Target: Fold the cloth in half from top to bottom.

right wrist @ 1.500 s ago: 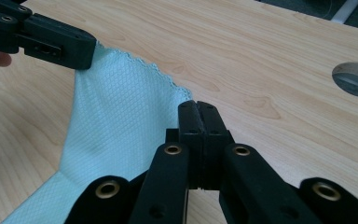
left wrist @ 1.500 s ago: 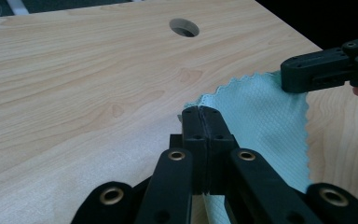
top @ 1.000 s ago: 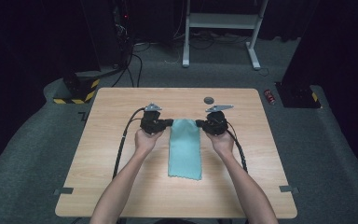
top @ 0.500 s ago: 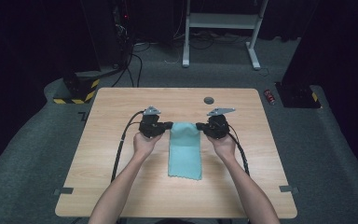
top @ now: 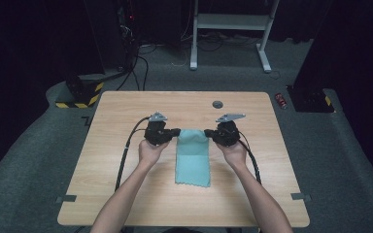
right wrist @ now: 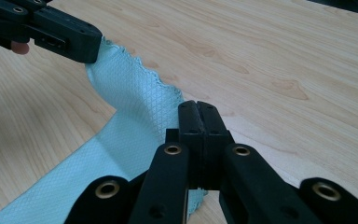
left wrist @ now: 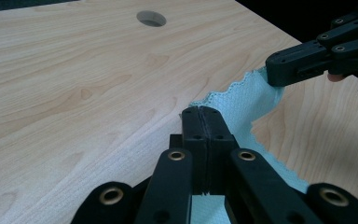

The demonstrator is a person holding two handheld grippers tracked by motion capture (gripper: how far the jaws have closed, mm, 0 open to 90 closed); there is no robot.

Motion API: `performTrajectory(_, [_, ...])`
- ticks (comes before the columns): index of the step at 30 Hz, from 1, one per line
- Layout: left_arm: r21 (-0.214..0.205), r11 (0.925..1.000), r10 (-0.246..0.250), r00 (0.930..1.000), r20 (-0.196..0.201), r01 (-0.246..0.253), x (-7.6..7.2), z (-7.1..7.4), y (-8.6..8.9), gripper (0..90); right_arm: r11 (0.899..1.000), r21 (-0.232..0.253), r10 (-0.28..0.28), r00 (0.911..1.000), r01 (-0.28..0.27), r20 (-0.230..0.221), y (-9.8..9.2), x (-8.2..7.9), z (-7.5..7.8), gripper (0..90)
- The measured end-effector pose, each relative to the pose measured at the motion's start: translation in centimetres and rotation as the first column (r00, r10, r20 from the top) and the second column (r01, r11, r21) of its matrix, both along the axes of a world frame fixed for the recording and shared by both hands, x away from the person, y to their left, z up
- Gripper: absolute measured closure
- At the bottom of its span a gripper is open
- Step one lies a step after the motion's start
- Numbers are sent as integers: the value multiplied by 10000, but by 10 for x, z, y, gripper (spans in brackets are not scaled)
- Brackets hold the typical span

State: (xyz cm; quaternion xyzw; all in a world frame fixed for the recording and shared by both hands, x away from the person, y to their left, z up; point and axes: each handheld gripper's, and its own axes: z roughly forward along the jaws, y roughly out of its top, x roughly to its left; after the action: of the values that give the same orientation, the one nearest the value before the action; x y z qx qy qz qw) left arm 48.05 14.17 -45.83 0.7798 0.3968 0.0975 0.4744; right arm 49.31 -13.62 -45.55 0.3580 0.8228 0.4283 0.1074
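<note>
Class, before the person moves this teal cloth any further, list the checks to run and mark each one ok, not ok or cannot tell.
1. Left gripper shut on the cloth at its far left corner: ok.
2. Right gripper shut on the far right corner: ok.
3. Far edge lifted between the grippers, sagging slightly: ok.
4. Near edge lying flat on the table: ok.
5. Bare wood ahead of the cloth, apart from the round hole: ok.
6. How many layers each gripper pinches: cannot tell.
</note>
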Motion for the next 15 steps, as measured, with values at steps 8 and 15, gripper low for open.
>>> performTrajectory(8, [-42, 10000, -80, 10000, 10, 80, -6, -2, 0, 894, 9999, 75, 80, 9999, -81, 62, -3, -5, -3, 900])
performTrajectory(15, [-242, 9996, -123, 9999, -105, 120, -9, -4, 2, 893, 9997, 165, 159, 9999, -159, 17, -5, -10, -4, 900])
